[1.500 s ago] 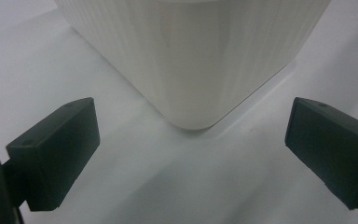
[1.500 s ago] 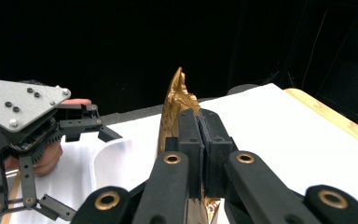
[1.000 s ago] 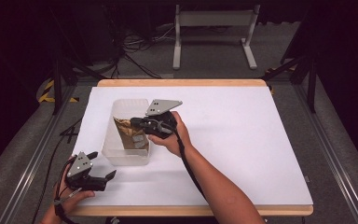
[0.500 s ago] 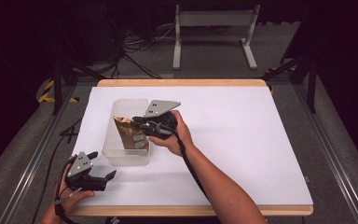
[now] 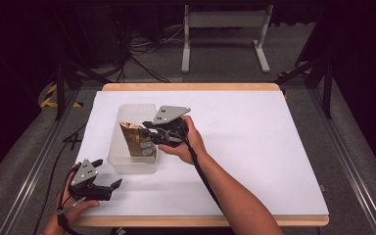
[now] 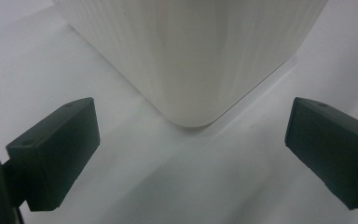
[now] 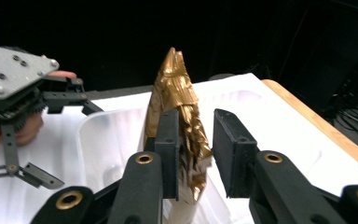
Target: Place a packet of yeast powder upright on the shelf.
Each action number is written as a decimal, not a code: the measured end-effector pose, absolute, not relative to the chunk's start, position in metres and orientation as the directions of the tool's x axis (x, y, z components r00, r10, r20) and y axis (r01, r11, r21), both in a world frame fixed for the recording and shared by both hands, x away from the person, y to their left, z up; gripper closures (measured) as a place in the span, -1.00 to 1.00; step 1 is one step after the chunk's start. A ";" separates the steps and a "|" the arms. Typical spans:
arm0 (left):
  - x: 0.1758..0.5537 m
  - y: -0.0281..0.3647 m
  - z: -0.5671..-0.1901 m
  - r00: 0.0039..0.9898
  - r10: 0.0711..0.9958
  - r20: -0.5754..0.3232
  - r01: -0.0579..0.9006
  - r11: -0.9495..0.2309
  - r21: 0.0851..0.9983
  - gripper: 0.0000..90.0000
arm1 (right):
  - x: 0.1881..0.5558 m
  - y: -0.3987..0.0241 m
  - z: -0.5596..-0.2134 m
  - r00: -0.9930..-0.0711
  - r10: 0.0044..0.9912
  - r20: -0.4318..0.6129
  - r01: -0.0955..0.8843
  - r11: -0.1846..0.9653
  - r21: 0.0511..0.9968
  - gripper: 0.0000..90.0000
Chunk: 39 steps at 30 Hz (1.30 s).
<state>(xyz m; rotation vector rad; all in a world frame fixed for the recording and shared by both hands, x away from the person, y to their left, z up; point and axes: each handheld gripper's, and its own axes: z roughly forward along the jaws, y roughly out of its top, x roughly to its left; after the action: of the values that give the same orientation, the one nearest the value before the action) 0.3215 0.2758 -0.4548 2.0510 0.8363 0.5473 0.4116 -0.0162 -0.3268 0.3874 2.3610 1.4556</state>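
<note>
Jaws of the right gripper (image 7: 193, 154) have just been opening — the crumpled gold bag (image 7: 179, 121) stands between them, one pad beside it, the other apart. It sits upright inside the translucent bin (image 5: 127, 161). The left gripper (image 6: 191, 154) rests wide open on the table (image 5: 274, 147) near the bin's corner.

A white table (image 5: 254, 147), grey floor (image 5: 362, 147), tangled cables (image 5: 142, 49) behind.
</note>
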 end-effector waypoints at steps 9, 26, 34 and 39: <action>0.321 0.275 -0.455 0.684 0.725 0.081 0.362 -0.433 0.825 -0.91 | 0.409 -0.022 -0.324 -0.902 0.398 -0.169 0.042 0.471 0.881 0.56; 0.322 0.275 -0.455 0.684 0.725 0.085 0.365 -0.440 0.820 -0.92 | 0.400 -0.044 -0.311 -0.883 0.415 -0.221 0.014 0.492 0.870 0.49; 0.322 0.275 -0.455 0.681 0.727 0.085 0.368 -0.439 0.820 -0.91 | 0.396 -0.058 -0.305 -0.874 0.415 -0.253 0.005 0.528 0.849 0.39; 0.323 0.275 -0.455 0.683 0.726 0.085 0.367 -0.442 0.819 -0.92 | 0.396 -0.069 -0.303 -0.866 0.421 -0.269 0.011 0.555 0.832 0.31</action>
<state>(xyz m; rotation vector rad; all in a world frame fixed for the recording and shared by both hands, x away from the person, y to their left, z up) 0.3226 0.2746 -0.4554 2.0658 0.8383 0.5500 0.3960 -0.0695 -0.3030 0.3500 2.3506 1.2527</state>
